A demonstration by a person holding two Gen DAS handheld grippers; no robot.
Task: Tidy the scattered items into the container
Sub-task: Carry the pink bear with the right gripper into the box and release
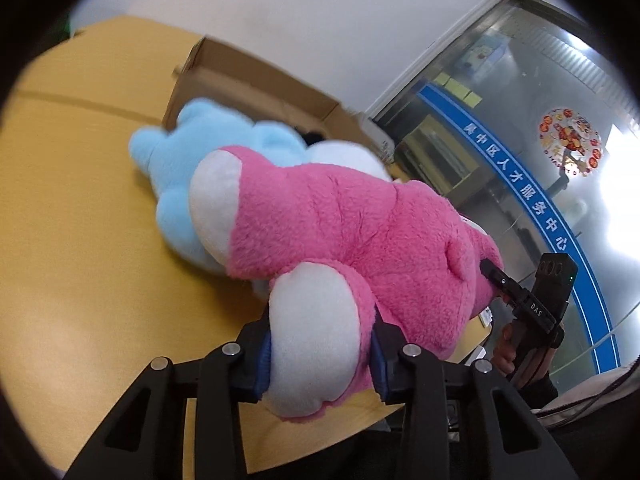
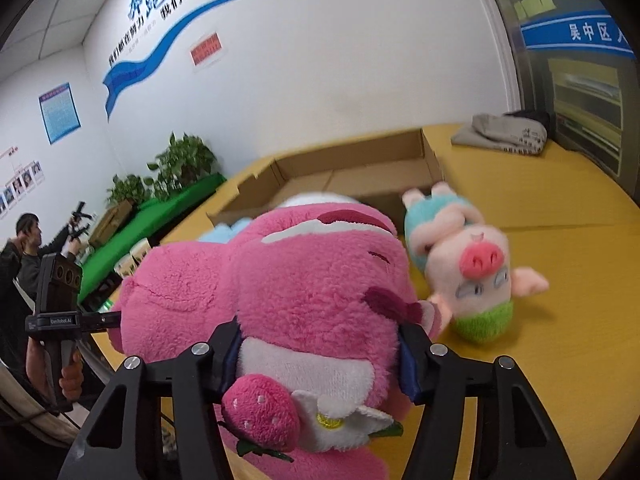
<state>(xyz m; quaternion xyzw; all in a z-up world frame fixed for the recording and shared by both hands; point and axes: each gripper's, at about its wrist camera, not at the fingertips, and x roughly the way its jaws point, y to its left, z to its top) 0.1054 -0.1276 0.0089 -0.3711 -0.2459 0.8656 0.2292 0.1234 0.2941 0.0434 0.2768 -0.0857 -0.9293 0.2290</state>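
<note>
**Two grippers, one pink bear**

The left gripper (image 1: 320, 354) clamps a white-soled foot of the pink plush bear (image 1: 344, 232); the right gripper (image 2: 320, 354) clamps the bear's head end, its pads pressed into the fur above one strawberry (image 2: 262, 412) and one white flower (image 2: 340, 420). Three plush toys show in all: the bear, one light-blue toy (image 1: 180, 160) lying against it, and one pig (image 2: 468, 264) just beside it on the yellow table (image 2: 560, 280). One open cardboard box (image 2: 352, 172) stands behind them.
</note>
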